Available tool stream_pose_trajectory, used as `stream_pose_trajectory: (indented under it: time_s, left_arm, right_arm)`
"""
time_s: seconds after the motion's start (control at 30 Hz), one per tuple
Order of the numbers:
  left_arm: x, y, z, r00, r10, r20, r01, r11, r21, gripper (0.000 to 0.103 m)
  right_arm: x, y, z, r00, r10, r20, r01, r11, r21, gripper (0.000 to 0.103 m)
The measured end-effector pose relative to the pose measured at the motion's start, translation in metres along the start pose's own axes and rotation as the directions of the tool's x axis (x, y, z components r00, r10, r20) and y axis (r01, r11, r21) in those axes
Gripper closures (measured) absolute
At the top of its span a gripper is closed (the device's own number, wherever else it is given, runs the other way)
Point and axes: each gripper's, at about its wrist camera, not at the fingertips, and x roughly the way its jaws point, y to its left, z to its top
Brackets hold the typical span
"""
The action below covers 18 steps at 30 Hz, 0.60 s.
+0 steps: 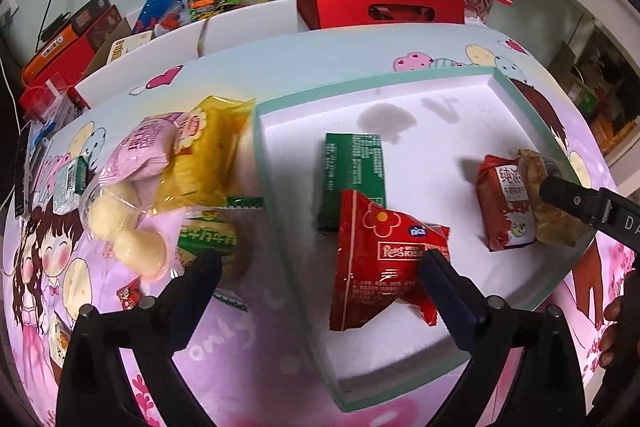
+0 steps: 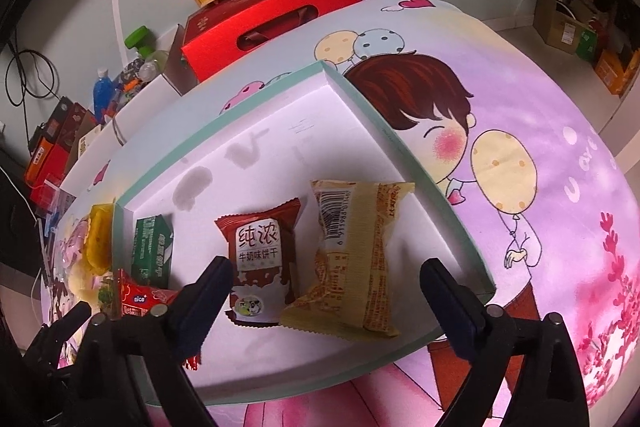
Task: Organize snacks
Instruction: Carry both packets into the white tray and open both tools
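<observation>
Cartoon-print tablecloth [image 2: 560, 131], pink and lilac, under everything. On it, shallow white tray [image 1: 276, 187] with mint-green rim, long axis left to right.

Inside tray, largest to smallest:
- Tan wafer packet [image 2: 352, 259] at right end, lying flat, long axis near to far, barcode end far.
- Red "nice" packet [image 1: 380, 259] at near left, resting partly on green carton, long axis near to far, crimped tail toward near edge.
- Green carton [image 1: 354, 171] flat, long axis near to far.
- Brown milk-biscuit packet [image 2: 262, 259] touching wafer packet on its left, label upright toward far side.

Outside tray, left: unsorted pile [image 1: 160, 187] of yellow, pink and clear-bagged snacks.

Left gripper [image 1: 320, 275]: spread wide, straddling tray's left rim, red packet just beside right finger, nothing pinched. Right gripper [image 2: 324, 291]: spread wide over brown and tan packets, nothing pinched.

Hazards, as judged:
- Red packet overlapping carton: possible slide or tilt if carton nudged.
- Left finger snagging tray rim on withdrawal, shifting tray.
- Clear bag in pile: slippery film, loose contents, unreliable pinch.
</observation>
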Motion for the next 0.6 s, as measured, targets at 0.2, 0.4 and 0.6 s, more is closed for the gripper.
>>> stream_pose_trajectory:
  time_s: [0.2,0.4,0.6]
  left_arm:
    - [-0.002,0.013,-0.003,1.0,0.026,0.012,-0.026,0.999,-0.018,0.003]
    - [-0.001,0.029,-0.008,0.998,0.054,0.013,-0.054,0.997,-0.049,0.003]
    - [-0.003,0.044,-0.014,0.997,0.068,0.031,-0.065,0.995,-0.07,0.003]
  right_arm:
    - [-0.001,0.009,-0.002,1.0,0.02,0.012,-0.02,1.0,-0.023,0.0]
    - [-0.003,0.022,-0.004,1.0,0.005,0.021,-0.004,0.999,-0.053,0.0]
    - [-0.004,0.033,-0.006,1.0,-0.001,0.02,0.003,0.997,-0.076,0.0]
